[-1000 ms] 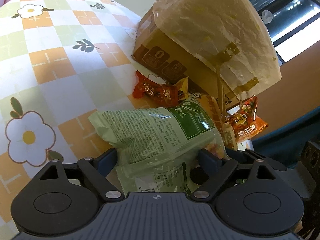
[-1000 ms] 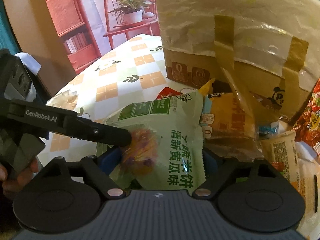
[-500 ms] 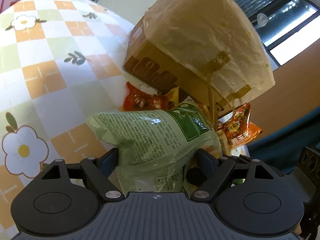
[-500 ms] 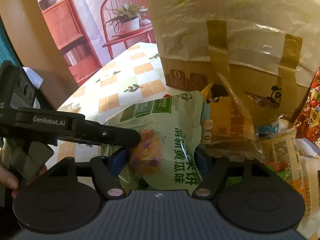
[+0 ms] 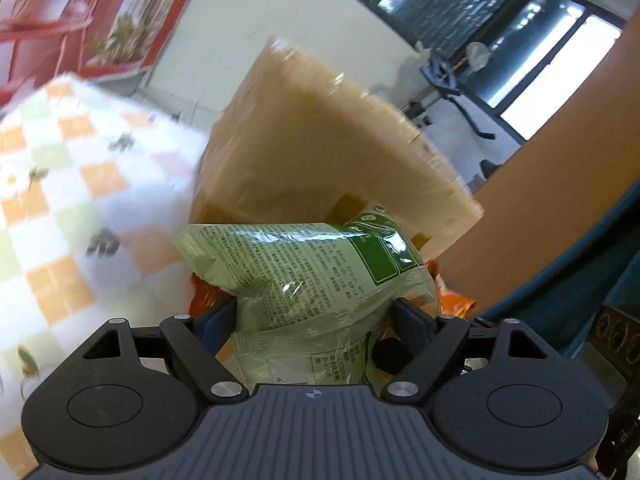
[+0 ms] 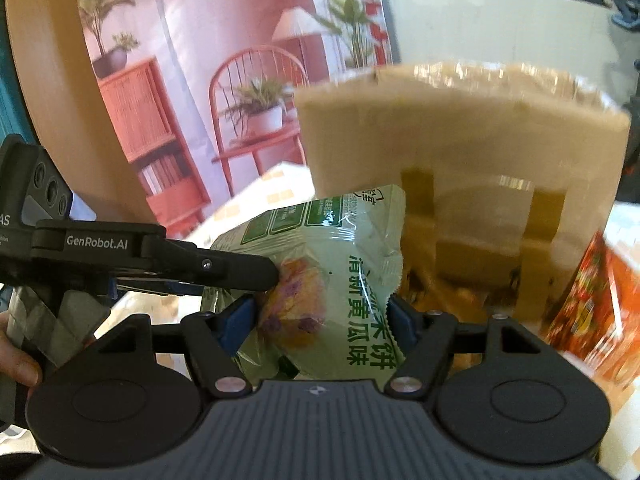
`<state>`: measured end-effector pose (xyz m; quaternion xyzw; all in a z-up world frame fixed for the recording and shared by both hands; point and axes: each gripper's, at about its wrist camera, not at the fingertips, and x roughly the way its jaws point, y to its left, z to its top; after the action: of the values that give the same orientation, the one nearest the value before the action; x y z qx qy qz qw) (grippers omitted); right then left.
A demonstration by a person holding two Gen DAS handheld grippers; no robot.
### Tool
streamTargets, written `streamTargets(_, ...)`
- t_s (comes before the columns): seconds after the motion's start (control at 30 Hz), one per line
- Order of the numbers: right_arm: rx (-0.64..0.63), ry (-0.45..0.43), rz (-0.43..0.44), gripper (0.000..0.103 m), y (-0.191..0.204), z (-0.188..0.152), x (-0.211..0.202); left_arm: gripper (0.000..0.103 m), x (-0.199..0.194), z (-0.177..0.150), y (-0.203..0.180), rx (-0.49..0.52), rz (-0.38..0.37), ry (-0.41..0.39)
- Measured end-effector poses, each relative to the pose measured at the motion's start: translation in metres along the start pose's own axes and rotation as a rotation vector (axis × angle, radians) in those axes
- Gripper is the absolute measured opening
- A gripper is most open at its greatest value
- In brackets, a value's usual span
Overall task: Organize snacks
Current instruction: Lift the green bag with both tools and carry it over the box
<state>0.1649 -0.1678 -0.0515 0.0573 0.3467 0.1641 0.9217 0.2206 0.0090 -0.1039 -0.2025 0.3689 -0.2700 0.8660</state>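
Checkered cloth in orange, pale green and white covers the desk [image 5: 60,208] on the far left of my left wrist view, blurred. Behind it I see a red printed backdrop [image 5: 52,20] with plants and shelving. Toward the middle stands a cardboard box [image 5: 320,152] wrapped in cloudy plastic film, with tape strips down its front.

In front of the box I have the green snack bag [image 5: 304,276], lifted off the desk. My left gripper [image 5: 314,312] has its fingers [image 5: 218,320] pressed against both sides of the bag's lower end, so it is gripping the bag. Orange snack packets [image 5: 452,304] peek out just behind the bag on the right, and a brown wall and dark windows fill the far right.

From my right wrist view, the left gripper's black finger reaches in from the left, its tip against the bag [image 6: 336,280], and a hand [image 6: 18,364] shows at the left edge. My right gripper [image 6: 320,320] clamps the same bag from its own side, blue fingers [image 6: 236,320] squeezing the crinkled pack. Both grippers hold it together, near the box [image 6: 460,160]. A red-orange snack packet [image 6: 588,304] sits blurred at the right.
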Motion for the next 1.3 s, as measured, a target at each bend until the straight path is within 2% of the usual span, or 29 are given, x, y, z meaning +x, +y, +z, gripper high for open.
streamTargets(0.4,0.040,-0.167,-0.011,0.072,-0.015,0.049,-0.046,0.085,-0.012,0.070,-0.072,0.159,-0.035,-0.076)
streamTargets(0.6,0.053,-0.246,-0.027,0.072,-0.030,0.084,-0.056,0.085,0.001,0.113,-0.103,0.244,-0.048,-0.088)
streamTargets(0.73,0.054,-0.286,-0.049,0.072,-0.045,0.105,-0.050,0.086,0.020,0.137,-0.111,0.277,-0.038,-0.073)
streamTargets(0.97,0.102,-0.283,-0.059,0.072,-0.091,0.137,-0.015,0.087,0.072,0.175,-0.106,0.296,0.000,-0.003)
streamTargets(1.3,0.272,-0.185,-0.041,0.073,-0.155,0.150,0.033,0.087,0.124,0.187,-0.086,0.289,0.047,0.102)
